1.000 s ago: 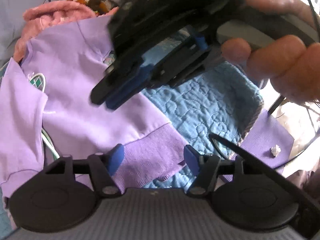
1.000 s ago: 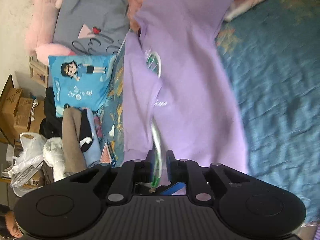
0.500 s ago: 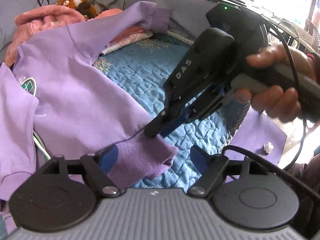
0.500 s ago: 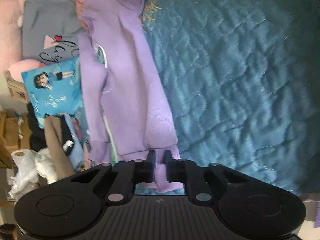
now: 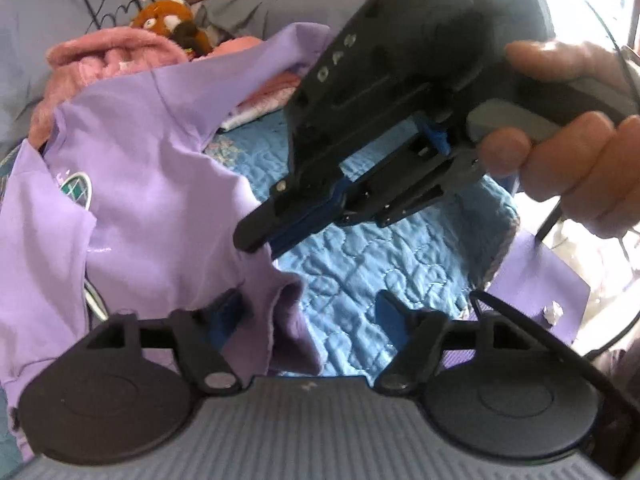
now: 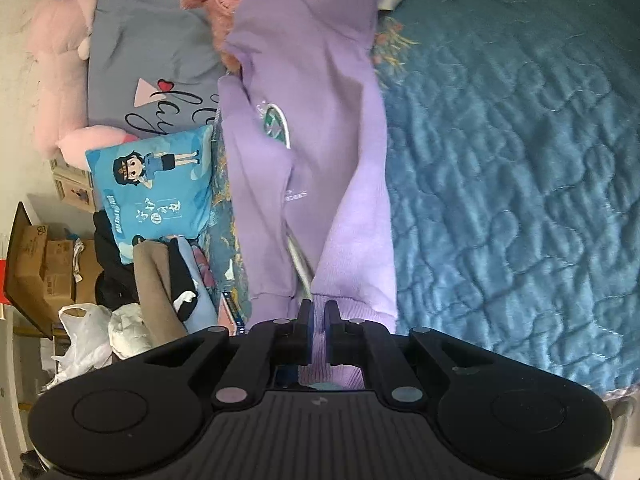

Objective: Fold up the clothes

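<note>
Left wrist view, item one: my left gripper (image 5: 308, 312), jaws spread wide, nothing pinched between them; a fold of the purple sweatshirt (image 5: 152, 184) hem hangs between the fingers, against the left finger. Item two: my right gripper (image 5: 260, 236), seen side-on above the bed, fingers pressed together on the sweatshirt's edge. Item three: the person's hand (image 5: 572, 160) wrapped round the right gripper's handle. Item four: blue quilted bedspread (image 5: 380, 264) beneath both grippers. Item five: pink fleece garment (image 5: 108, 56) bunched behind the sweatshirt's collar. Item six: brown plush toy (image 5: 168, 20) against a grey pillow (image 5: 52, 20) with dark script. Item seven: purple mat (image 5: 536, 280) at the bed's far edge, a small white scrap on it.

Right wrist view, item one: my right gripper (image 6: 318, 320), jaws narrow, clamped on the ribbed hem of the purple sweatshirt (image 6: 304, 120). The sweatshirt stretches away from the fingers along the bed, its green-and-white chest badge (image 6: 276, 128) facing up, its top end reaching the pink fleece. Item two: blue bedspread (image 6: 520, 160) filling the right half. Item three: blue cartoon cushion (image 6: 156, 188) left of the sweatshirt. Item four: cardboard boxes (image 6: 44, 264) and a white plastic bag (image 6: 84, 340) on the floor at far left.
</note>
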Available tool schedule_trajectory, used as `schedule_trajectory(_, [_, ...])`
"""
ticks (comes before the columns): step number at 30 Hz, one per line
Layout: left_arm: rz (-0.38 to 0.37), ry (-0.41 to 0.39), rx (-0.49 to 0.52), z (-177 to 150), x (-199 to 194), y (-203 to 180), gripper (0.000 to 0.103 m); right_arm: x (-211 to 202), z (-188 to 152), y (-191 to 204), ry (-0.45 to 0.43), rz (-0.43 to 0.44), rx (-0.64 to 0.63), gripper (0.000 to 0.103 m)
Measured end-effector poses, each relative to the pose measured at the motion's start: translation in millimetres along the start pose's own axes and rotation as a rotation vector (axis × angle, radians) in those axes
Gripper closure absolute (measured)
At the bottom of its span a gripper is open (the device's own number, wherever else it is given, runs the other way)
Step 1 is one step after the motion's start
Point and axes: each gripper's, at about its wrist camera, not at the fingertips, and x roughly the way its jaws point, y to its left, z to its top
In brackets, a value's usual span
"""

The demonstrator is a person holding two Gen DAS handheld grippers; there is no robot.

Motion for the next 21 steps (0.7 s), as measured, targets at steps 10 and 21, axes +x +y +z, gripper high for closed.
schedule_trajectory(10, [0.014, 0.025, -0.159, -5.3, 4.3, 27.7, 0.093, -22.2, 28.6, -3.9, -0.169, -0.017, 0.036, 0.098])
schedule_trajectory(21, [0.001, -0.044, -0.255, -9.8, -13.5, 44.9, 0.093, -87.2, 104.3, -31.8, -0.640, -0.176, 0.144, 0.059])
